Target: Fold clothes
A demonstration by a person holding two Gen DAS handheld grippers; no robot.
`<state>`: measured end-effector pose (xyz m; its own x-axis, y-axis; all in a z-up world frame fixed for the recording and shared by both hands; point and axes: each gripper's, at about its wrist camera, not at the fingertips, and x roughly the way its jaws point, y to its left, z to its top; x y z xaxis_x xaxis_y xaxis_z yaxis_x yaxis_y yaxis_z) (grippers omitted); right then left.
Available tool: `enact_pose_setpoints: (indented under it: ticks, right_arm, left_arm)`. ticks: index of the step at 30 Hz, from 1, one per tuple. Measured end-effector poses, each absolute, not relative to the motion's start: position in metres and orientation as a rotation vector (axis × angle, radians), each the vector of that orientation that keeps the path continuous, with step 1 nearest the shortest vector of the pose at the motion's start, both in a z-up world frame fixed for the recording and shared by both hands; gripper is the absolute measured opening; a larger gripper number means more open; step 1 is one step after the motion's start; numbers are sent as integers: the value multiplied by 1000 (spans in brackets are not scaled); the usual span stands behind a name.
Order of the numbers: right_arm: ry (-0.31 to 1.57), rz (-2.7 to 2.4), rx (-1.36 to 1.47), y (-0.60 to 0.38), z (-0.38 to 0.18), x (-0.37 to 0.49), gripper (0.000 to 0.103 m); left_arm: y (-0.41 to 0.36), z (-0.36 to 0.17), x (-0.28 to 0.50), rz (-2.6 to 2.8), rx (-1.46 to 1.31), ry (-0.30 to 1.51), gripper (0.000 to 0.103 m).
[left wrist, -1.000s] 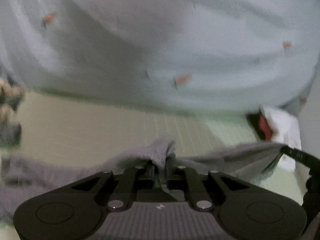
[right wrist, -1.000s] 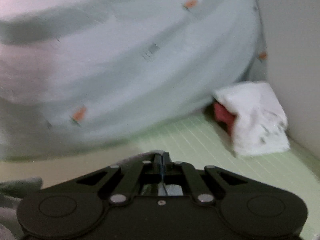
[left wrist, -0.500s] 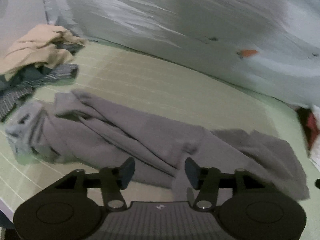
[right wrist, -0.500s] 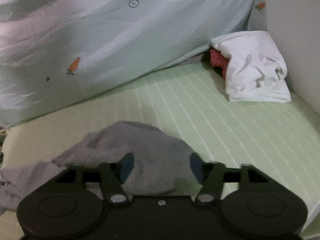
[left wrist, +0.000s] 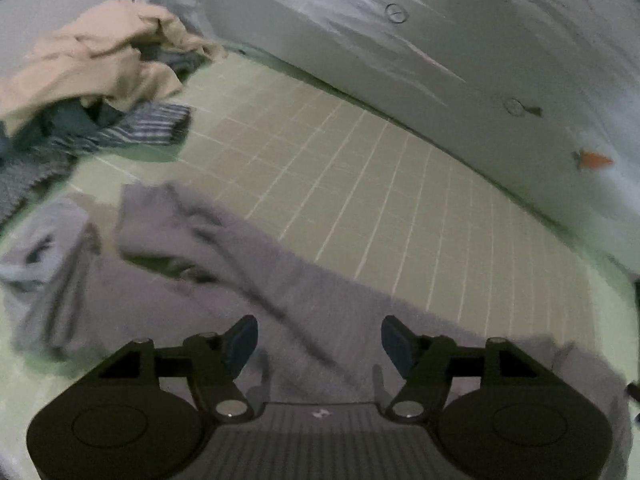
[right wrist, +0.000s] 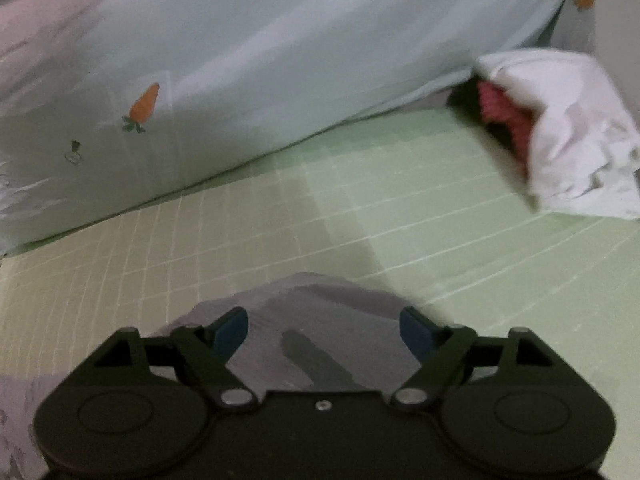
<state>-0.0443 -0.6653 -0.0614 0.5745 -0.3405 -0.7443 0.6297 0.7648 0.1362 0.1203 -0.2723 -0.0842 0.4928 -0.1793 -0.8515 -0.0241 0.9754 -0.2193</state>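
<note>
Leftmost, far on the green gridded sheet (left wrist: 360,184), a loose heap (left wrist: 92,80) of clothes sits: tan cloth on top, dark and striped pieces under it, likely waiting to be folded. Near and just right of it the grey garment (left wrist: 192,264) lies crumpled across the sheet, ridged and bunched, reaching from the left edge to the right one. It is not folded flat, so it may be laid out for smoothing or midway between folds; one moment cannot say which.

Over its near edge hangs the left gripper (left wrist: 319,340), jaws spread wide and holding nothing. Further right, the right gripper (right wrist: 322,330) hovers over a rounded hump of the same garment (right wrist: 320,296), jaws likewise spread and empty. Both sit low and close to the cloth, probably to reach its near edge.

Behind everything a pale quilt (right wrist: 280,60) with small carrot prints rises like a wall. At far right a white cloth (right wrist: 576,136) is bundled over something red (right wrist: 500,116), too hidden to name.

Motion blur softens the garment's left end, so sleeves or legs cannot be told apart. The gripper bodies cover its nearest part.
</note>
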Motion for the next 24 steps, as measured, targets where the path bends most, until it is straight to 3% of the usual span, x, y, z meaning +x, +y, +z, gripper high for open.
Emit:
enact_pose_setpoints:
  ticks: [4, 6, 7, 9, 10, 11, 18, 24]
  right_arm:
    - [863, -606, 403, -671, -82, -13, 82]
    - [899, -614, 394, -674, -89, -8, 74]
    - [906, -609, 395, -676, -91, -8, 68]
    - [900, -602, 417, -681, -92, -10, 22]
    - [887, -600, 439, -684, -92, -12, 16]
    - [874, -598, 460, -687, -92, -14, 11]
    - [765, -602, 431, -709, -74, 19, 7]
    - [502, -690, 322, -743, 5, 31, 6]
  left_arm:
    - [-277, -106, 147, -66, -204, 1123, 71]
    - [-279, -117, 161, -52, -199, 1157, 70]
    - [-280, -123, 167, -44, -197, 1174, 60]
    - [-282, -131, 178, -33, -186, 1195, 36]
    - [-282, -130, 177, -33, -169, 1183, 7]
    - [-282, -130, 178, -42, -169, 1176, 6]
    - [-310, -109, 230, -99, -170, 1068, 4]
    - [-350, -7, 269, -194, -164, 753, 4]
